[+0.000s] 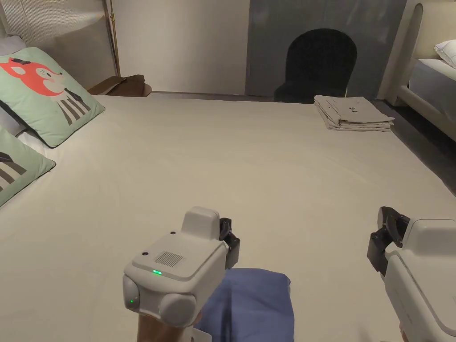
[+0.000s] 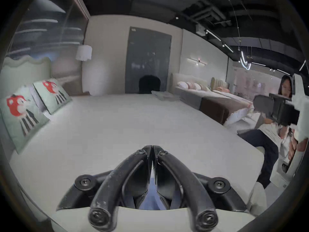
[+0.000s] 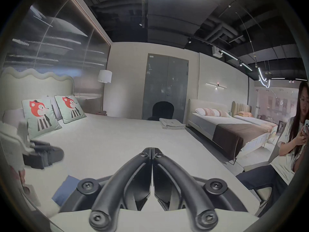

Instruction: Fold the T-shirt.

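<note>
Below both empty, pressed-together hand-held grippers (image 1: 229,240) (image 1: 386,240), the folded T-shirt (image 1: 254,303) lies lengthwise toward the person.

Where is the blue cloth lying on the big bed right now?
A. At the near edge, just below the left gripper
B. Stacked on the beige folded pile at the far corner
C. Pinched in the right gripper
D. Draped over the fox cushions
A: in the head view the blue cloth lies flat on the bed at its near edge, just under the left gripper, far from the beige folded pile.
</note>
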{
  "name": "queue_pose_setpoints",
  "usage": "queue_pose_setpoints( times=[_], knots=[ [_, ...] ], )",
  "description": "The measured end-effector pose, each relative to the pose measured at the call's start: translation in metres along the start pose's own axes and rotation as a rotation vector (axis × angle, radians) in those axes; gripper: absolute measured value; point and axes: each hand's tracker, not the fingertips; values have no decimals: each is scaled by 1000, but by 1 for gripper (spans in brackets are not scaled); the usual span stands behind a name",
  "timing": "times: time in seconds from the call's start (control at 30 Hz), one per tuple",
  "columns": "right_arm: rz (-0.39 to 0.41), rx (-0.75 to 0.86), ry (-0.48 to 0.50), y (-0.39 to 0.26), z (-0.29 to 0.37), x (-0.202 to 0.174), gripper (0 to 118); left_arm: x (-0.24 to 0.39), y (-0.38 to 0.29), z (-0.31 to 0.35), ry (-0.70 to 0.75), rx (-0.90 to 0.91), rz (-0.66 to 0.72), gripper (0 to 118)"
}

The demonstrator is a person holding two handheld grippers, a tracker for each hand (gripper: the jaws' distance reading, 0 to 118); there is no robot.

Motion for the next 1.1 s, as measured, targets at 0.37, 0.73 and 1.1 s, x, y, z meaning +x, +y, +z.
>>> queue_pose_setpoints(
  times=[0.37, 0.73, 1.1],
  knots=[
    [4, 41, 42, 6, -3, -40, 0, -89, 22, 40, 229, 95, -3, 0],
    [3, 22, 73, 3, -9, -51, 0, -115, 25, 52, 303, 115, 27, 0],
    [-27, -206, 188, -51, -34, -81, 0, -113, 16, 48, 292, 90, 39, 0]
  ],
)
